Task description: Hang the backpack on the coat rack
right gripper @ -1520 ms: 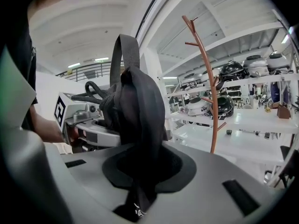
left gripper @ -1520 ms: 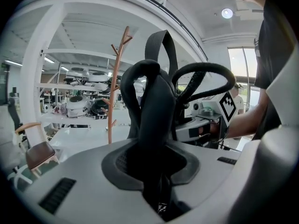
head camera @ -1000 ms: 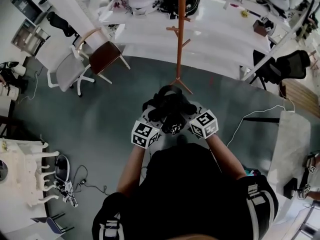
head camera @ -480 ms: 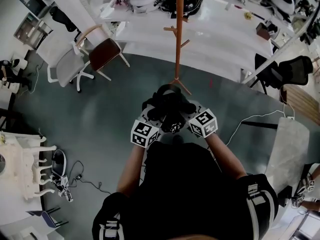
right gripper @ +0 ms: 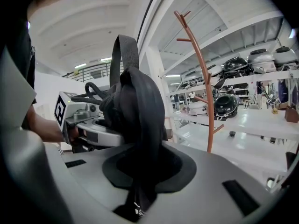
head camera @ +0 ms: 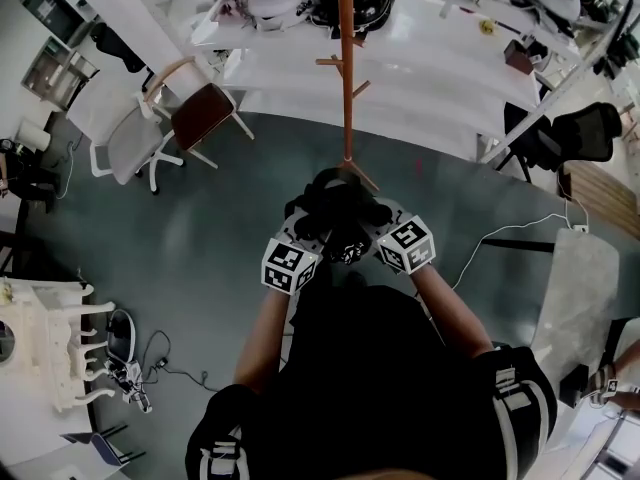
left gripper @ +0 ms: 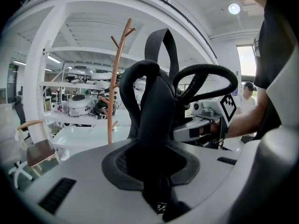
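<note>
Carrying the backpack (head camera: 335, 208) toward the coat rack (head camera: 346, 78) looks like the step in hand; the rack stands at twelve o'clock from the person, with open floor (head camera: 200, 218) between them. Both grippers are clamped on the bag. The left gripper (head camera: 312, 230) has its fingers (left gripper: 79, 171) clenched on a padded black shoulder strap (left gripper: 154, 106), and the right gripper (head camera: 366, 230) likewise pinches black fabric. To do it well, I'd lift the flat webbing loop (right gripper: 126, 50) at the top clear of the bunched straps and bring it above an upturned peg (right gripper: 182, 17) — not against the pole — then lower before letting go. The rack is a slim orange-brown pole with short, branch-like pegs. The bag is soft matte cloth that slumps — likely to sag and swing, so level hands should help.
</note>
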Demonstrator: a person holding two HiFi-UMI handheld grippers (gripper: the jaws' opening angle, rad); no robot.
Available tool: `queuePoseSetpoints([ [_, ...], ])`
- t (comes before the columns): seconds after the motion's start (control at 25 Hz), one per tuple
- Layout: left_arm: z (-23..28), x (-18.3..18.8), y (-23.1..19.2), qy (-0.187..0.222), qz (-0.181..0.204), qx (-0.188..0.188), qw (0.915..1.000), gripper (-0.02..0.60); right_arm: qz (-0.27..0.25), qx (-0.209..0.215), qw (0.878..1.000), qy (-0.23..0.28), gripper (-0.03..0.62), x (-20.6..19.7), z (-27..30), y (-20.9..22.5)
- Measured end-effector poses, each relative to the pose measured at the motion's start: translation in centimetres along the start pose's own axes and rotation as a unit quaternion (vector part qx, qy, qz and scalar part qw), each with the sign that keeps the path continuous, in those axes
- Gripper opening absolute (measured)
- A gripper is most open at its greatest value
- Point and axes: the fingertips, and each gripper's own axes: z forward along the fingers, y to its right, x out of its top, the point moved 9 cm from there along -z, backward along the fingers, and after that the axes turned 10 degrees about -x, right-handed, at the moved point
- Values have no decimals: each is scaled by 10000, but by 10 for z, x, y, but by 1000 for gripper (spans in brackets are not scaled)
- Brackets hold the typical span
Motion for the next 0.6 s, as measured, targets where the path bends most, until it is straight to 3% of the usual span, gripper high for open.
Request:
queuePoseSetpoints([
  [0.36, 11, 7, -32, -35, 63, -305, 9995, 101, 225, -251, 9994, 21, 75, 5, 21, 10],
  [0.6, 15, 15, -75, -88, 77, -515, 9986, 101, 353, -465, 9983, 6, 75, 18, 55, 16],
])
